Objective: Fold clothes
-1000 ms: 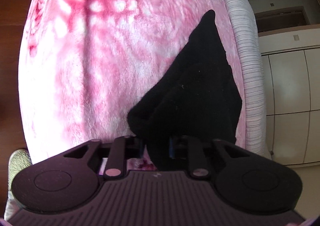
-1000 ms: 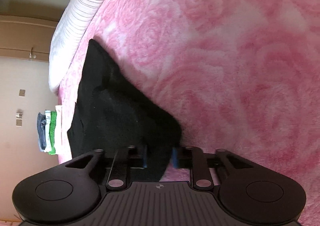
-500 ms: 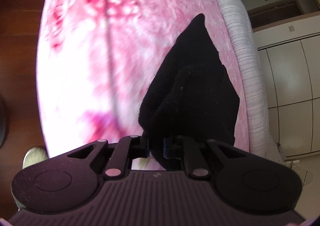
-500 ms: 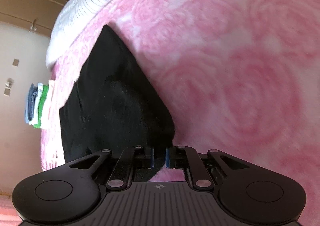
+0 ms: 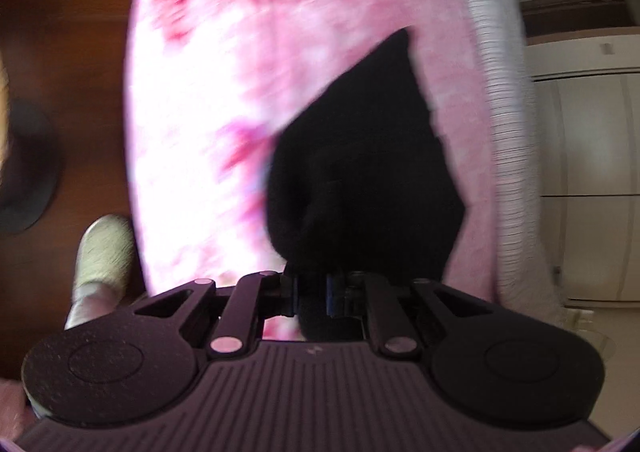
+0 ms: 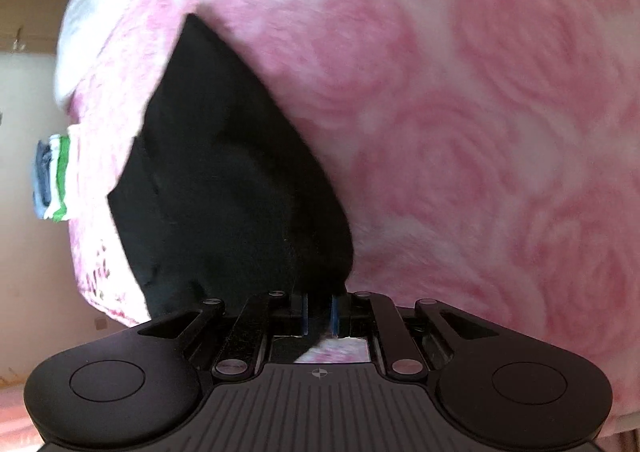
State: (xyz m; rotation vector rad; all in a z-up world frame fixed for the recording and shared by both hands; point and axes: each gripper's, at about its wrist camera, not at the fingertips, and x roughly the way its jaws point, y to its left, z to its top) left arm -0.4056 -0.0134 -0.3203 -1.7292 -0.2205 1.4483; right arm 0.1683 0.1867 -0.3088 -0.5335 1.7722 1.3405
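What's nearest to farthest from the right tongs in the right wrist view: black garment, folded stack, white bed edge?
1. Black garment, pinched in the right tongs.
2. Folded stack, far left.
3. White bed edge, upper left.

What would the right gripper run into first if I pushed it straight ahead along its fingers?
The black garment that the right gripper is already clamping; beyond it lies the pink blanket. How far beyond is unclear.

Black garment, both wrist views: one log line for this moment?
phase: lift | left gripper: shut on black garment | right gripper: shut on black garment | surface: pink blanket
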